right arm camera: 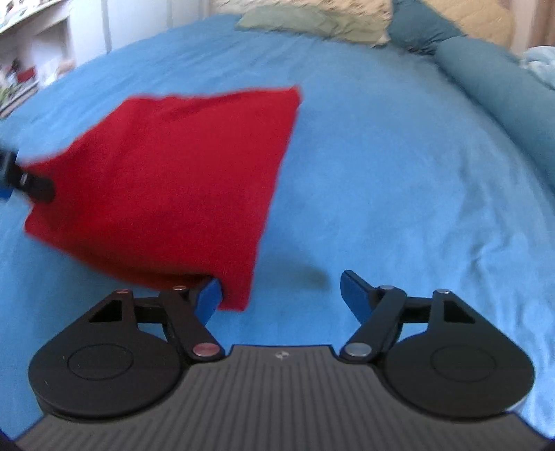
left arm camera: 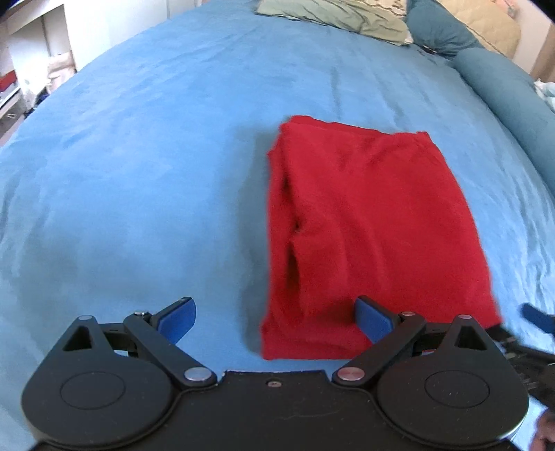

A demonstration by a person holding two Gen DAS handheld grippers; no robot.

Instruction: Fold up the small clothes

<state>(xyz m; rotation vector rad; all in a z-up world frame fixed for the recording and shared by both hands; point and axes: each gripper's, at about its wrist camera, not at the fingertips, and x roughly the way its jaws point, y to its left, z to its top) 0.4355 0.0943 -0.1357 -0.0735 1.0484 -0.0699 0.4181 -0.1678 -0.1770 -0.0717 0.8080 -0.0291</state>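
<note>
Red garment (left arm camera: 374, 229) serves as our landmark: we see it folded into a rough rectangle and lying flat on the blue bed cover (left arm camera: 138, 173), with layered fold edges showing along its left side in the left wrist view. Left gripper (left arm camera: 275, 319) hovers over the near edge of the garment with its jaws spread wide; we see its right blue pad in front of the near edge of the cloth and its left blue pad clear of the garment, over bare cover, and neither pad presses on the cloth. Right gripper (right arm camera: 281, 293) sits at the near right corner of the garment, also with jaws spread wide. We note that its left pad (right arm camera: 210, 300) lies just at that corner, partly overlapped by red cloth, while its other pad stands well apart from the garment over the blue cover; nothing is clamped between them. We cannot tell whether the left pad touches the cloth, since the right wrist view is blurred. Beyond the far edge of the garment we see pale green pillows (left arm camera: 340, 17) and a teal cushion (left arm camera: 440, 31), and to the right of it a long teal bolster (left arm camera: 510, 104). Far to the left of the garment, off the bed, stand white shelves (left arm camera: 31, 59).
</note>
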